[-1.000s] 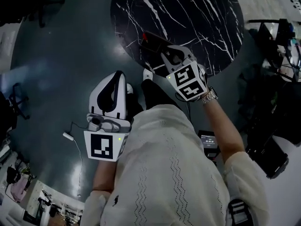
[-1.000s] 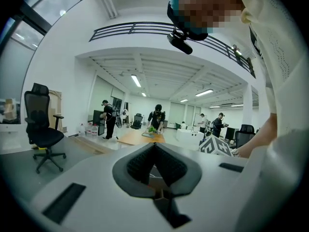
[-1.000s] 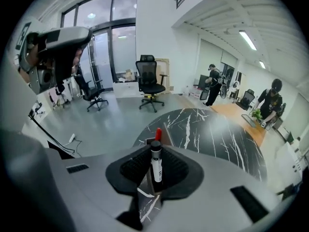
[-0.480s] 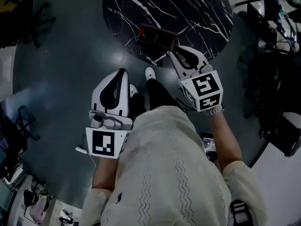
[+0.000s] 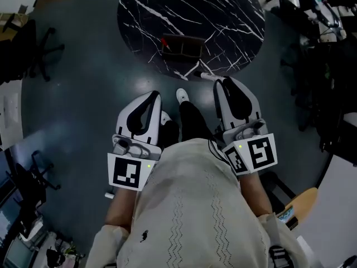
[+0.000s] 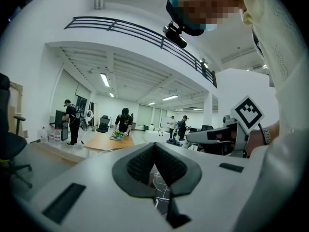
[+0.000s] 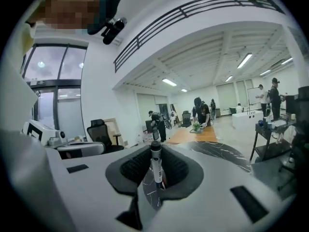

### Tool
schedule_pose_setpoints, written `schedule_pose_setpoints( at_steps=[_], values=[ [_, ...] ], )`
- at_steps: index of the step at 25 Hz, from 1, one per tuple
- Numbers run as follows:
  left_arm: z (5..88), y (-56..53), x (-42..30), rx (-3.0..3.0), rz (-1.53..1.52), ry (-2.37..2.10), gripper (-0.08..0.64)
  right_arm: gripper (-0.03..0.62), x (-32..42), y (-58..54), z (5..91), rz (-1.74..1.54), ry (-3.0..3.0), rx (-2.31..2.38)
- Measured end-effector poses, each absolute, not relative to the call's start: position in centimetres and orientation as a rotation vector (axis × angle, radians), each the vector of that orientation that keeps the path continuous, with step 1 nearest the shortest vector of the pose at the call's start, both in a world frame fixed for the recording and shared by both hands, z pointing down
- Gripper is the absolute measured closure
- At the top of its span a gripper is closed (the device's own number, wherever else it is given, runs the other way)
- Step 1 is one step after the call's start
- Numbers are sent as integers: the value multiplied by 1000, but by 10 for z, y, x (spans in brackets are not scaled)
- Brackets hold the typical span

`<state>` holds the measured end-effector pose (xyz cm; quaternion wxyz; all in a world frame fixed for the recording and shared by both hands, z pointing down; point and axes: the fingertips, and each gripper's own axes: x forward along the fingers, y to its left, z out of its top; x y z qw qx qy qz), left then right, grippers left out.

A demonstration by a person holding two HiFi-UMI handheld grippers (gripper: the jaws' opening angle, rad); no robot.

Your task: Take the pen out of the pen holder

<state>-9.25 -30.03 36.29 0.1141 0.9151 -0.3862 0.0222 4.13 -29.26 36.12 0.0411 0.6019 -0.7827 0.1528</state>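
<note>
The dark pen holder (image 5: 182, 46) stands on the round black marble table (image 5: 223, 15), near its front edge, with something red (image 5: 165, 40) at its left end. My right gripper (image 5: 220, 81) is off the table's front edge, below and right of the holder, shut on a white pen (image 7: 155, 166). The pen stands upright between the pads in the right gripper view. In the head view only a short pale piece of the pen (image 5: 207, 76) shows at the jaw tips. My left gripper (image 5: 155, 95) hangs over the floor to the left, shut, with nothing in it.
Dark office chairs (image 5: 42, 49) stand at the left, and desks with equipment (image 5: 323, 32) at the right. The person's shoe (image 5: 182, 95) is on the grey floor between the grippers. Several people stand round a distant wooden table (image 6: 104, 141).
My right gripper has drawn back from the pen holder, off the table and toward the body, with the pen in its jaws. The left gripper has hardly moved.
</note>
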Motion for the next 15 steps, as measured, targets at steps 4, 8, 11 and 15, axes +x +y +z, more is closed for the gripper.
schedule_pose_setpoints(
  at_steps=[4, 8, 11, 15],
  values=[
    [358, -285, -87, 2723, 34, -1061, 551, 509, 36, -266, 351, 446, -2470, 1900],
    [359, -271, -85, 2737, 24, -1018, 551, 509, 25, -248, 350, 445, -2489, 1885],
    [358, -266, -85, 2738, -3, -1022, 551, 509, 16, -240, 349, 396, -2494, 1852],
    [355, -254, -88, 2750, -7, -1039, 551, 509, 4, -231, 345, 356, -2508, 1822]
  ],
)
